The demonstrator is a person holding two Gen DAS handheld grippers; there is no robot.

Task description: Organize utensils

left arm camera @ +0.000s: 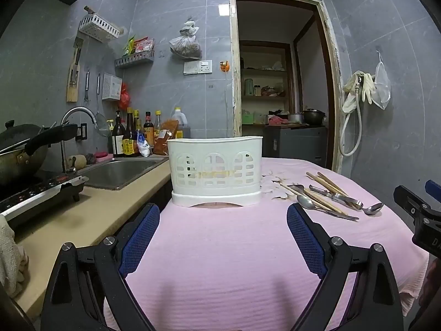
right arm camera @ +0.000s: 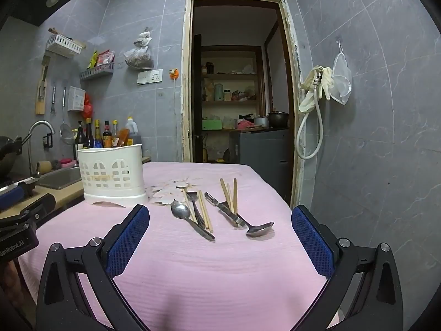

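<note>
A white slotted utensil holder [left arm camera: 216, 169] stands on the pink tablecloth [left arm camera: 234, 262], straight ahead of my left gripper [left arm camera: 223, 218], which is open and empty. In the right wrist view the holder [right arm camera: 111, 175] is at the left. Loose utensils lie on the cloth ahead of my right gripper [right arm camera: 220, 220], which is open and empty: a spoon [right arm camera: 183, 212], a second spoon [right arm camera: 259, 227], a peeler [right arm camera: 223, 208], and wooden chopsticks [right arm camera: 228, 193]. The same pile [left arm camera: 330, 195] shows right of the holder in the left wrist view.
A counter with a steel sink [left arm camera: 124, 171], sauce bottles [left arm camera: 132, 135] and a wok [left arm camera: 19, 149] on a cooktop runs along the left. A doorway [right arm camera: 237, 82] opens behind the table. A hose and gloves [right arm camera: 319, 88] hang on the right wall.
</note>
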